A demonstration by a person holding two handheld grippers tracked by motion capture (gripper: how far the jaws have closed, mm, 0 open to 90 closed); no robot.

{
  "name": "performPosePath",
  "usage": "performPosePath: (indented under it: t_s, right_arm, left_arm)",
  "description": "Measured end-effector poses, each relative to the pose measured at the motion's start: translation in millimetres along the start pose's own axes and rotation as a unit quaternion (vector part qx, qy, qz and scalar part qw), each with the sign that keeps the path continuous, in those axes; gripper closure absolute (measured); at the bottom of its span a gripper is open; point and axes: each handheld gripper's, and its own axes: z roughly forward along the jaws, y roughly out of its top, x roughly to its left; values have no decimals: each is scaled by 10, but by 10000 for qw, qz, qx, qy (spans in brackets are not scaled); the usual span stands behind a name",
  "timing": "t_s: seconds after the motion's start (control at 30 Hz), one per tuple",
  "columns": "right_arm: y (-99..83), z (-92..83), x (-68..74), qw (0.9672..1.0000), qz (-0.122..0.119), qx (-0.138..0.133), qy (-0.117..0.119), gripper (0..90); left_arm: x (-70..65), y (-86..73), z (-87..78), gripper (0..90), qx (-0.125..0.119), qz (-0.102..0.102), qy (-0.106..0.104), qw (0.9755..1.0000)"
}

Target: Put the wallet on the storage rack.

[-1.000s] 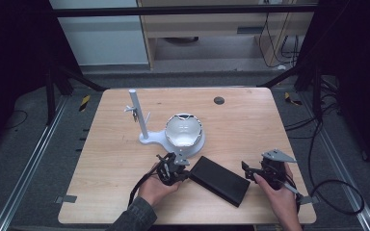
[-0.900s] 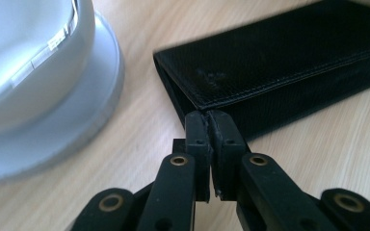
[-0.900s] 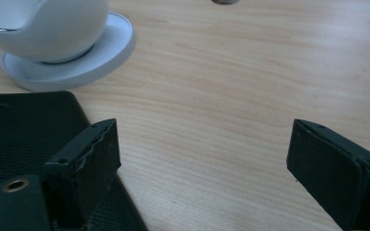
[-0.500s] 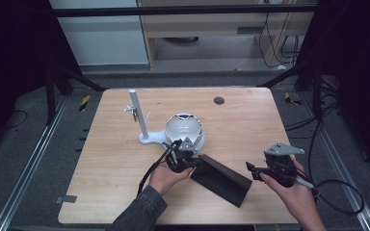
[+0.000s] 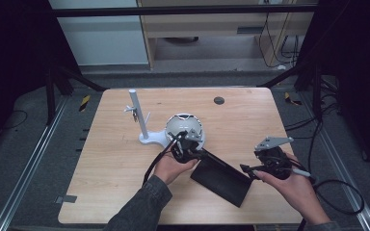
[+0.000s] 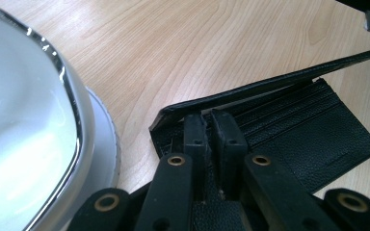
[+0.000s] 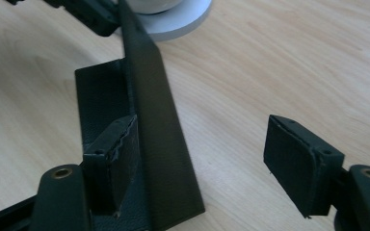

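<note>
Black leather bifold wallet (image 5: 220, 177) lies on the near middle of the pale wooden bench (image 5: 111, 159), between the two hands. It stands partly unfolded: lower half flat on the wood with card slots showing in the left gripper view (image 6: 313, 139), upper flap lifted at a slant above it.

Left tool (image 5: 189, 150) pinches the far-left corner of the raised flap; in its own view the two black jaws are pressed together on the leather at the fold end (image 6: 212, 139). The person's left hand (image 5: 173, 166), in a dark grey sleeve, comes in from the near edge.

Right tool (image 5: 248, 169) sits just beside the wallet's right end, carried by the right hand (image 5: 294, 185), grey three-cornered plate on top. Its jaws are spread and have just been closing in; the right gripper view has the raised flap (image 7: 159, 144) running up beside the left pad, right pad well clear of it over bare wood. Whether the left pad touches the leather, I cannot tell. Nothing gripped.

Just beyond the left tool: white domed object with a chrome-edged rim on a round grey base (image 5: 185, 127). Left of that, a white upright post on a foot (image 5: 138, 115). Far middle of the bench, a small dark round disc (image 5: 218, 100). Black cable (image 5: 337, 192) trails off the right edge.
</note>
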Motion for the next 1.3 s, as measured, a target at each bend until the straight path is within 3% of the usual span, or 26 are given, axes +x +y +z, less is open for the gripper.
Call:
performPosePath:
  t_s: [0.03, 0.2, 0.37, 0.63, 1.3]
  right_arm:
    - [2, 40, 15, 9998, -58, 87, 153, 314]
    - [55, 146, 78, 9990, -129, 321, 287, 352]
    - [122, 320, 162, 9964, -397, 677, 308, 369]
    - [128, 577, 171, 9919, -497, 1133, 290, 446]
    - [153, 792, 185, 9855, -623, 1564, 235, 542]
  left_arm:
    - [-16, 18, 34, 855, 76, 79, 3, 9999]
    - [-40, 36, 61, 859, 33, 85, 31, 10000]
    - [0, 38, 54, 858, -28, 5, 6, 10000]
    - [38, 32, 62, 853, -20, -39, 2, 10000]
    - [48, 36, 42, 851, 27, -51, 14, 10000]
